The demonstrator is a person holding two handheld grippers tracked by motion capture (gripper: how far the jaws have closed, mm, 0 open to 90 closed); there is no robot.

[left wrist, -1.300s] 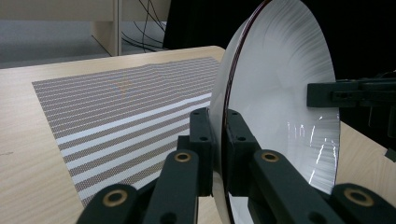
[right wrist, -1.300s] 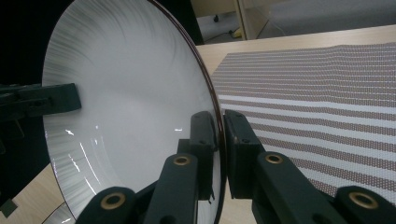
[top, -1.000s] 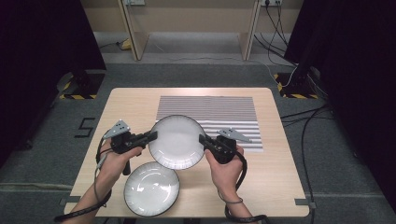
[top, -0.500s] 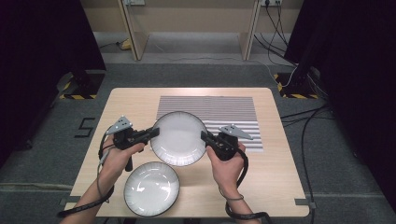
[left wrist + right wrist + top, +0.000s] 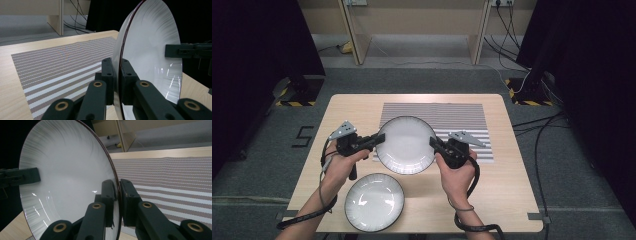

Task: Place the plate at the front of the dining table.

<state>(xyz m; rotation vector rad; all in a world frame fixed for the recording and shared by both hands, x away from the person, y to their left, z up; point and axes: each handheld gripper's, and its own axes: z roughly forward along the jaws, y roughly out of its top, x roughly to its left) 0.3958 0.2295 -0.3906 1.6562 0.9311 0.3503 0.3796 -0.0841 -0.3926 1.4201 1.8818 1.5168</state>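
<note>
While I hold the white plate (image 5: 406,145) up over the middle of the table (image 5: 507,180), above the near edge of the striped mat (image 5: 437,111), my left gripper (image 5: 373,142) pinches its left rim and my right gripper (image 5: 435,144) pinches its right rim. In the left gripper view the jaws stand pressed on either side of the plate's (image 5: 150,50) thin edge, and the right gripper view shows the same clamp on the plate (image 5: 67,177) from the other side.

It looks like glazed ceramic: stiff, smooth, probably slippery under hard black jaws, and likely to chip or break if it drops. It seems moderately heavy for so narrow a pinch, so I judge that two opposite rim grips, held level with each other, are the right hold; twisting one hand against the other could lever it loose.

A second plate (image 5: 373,201) lies flat at the near left of the table, just beside my left forearm (image 5: 329,187).

How deep the rim sits in the jaws is hard to tell, since the plate itself hides the inner pads. Whether the plate clears the mat or touches it at its underside is hidden in the high view.
</note>
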